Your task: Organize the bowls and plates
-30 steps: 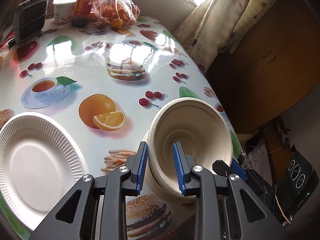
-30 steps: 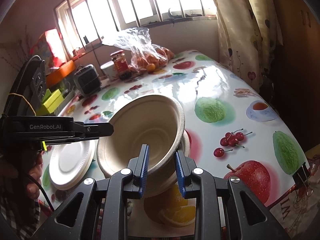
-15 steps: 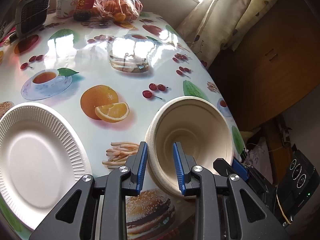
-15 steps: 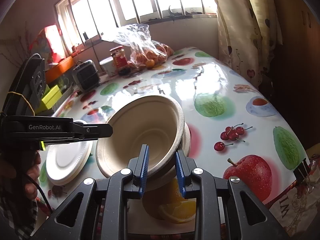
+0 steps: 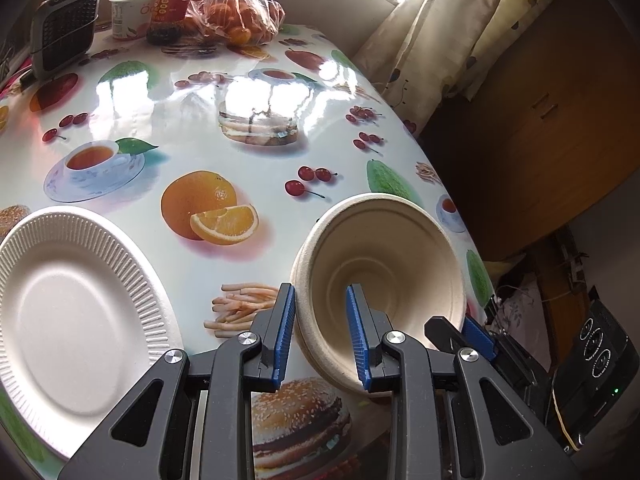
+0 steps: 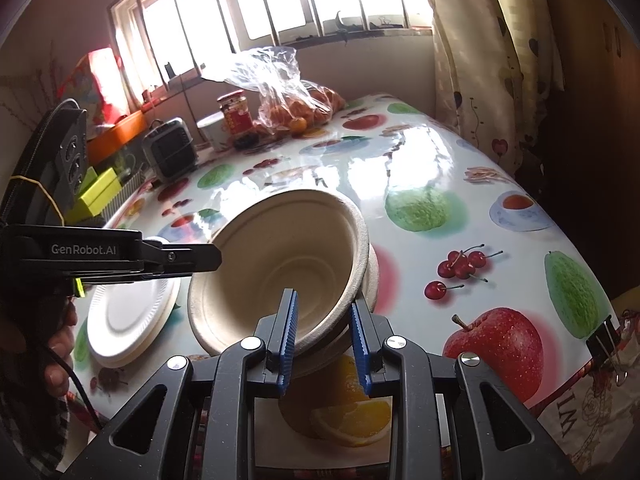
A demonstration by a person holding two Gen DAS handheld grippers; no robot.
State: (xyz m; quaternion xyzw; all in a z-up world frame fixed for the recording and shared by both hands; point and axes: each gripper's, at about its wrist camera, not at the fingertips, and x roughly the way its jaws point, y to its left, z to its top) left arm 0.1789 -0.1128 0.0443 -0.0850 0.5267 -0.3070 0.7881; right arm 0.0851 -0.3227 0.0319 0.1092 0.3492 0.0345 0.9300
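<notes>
A beige paper bowl (image 5: 384, 264) hangs tilted above the table's near right corner, with a second one nested under it (image 6: 374, 280). My left gripper (image 5: 319, 292) is shut on its rim, one blue pad outside the wall and one inside. My right gripper (image 6: 322, 300) is shut on the opposite rim (image 6: 280, 264) in the same way. Each gripper shows in the other's view: the right gripper (image 5: 472, 326) behind the bowl, the left gripper (image 6: 200, 258) at the bowl's left edge. A white ribbed paper plate (image 5: 76, 312) lies on the table to the left, atop another plate (image 6: 128, 316).
The fruit-print tablecloth (image 5: 248, 152) covers the table. At its far end stand a bag of oranges (image 5: 236, 8), a red jar (image 5: 172, 4), a white tub (image 5: 130, 12) and a small grilled device (image 5: 64, 28). A curtain (image 5: 440, 40) and a wooden cabinet (image 5: 540, 120) stand off the right edge.
Both grippers keep their hold on the bowl. The views have shifted only slightly, and the bowl sits a little differently in the picture.
</notes>
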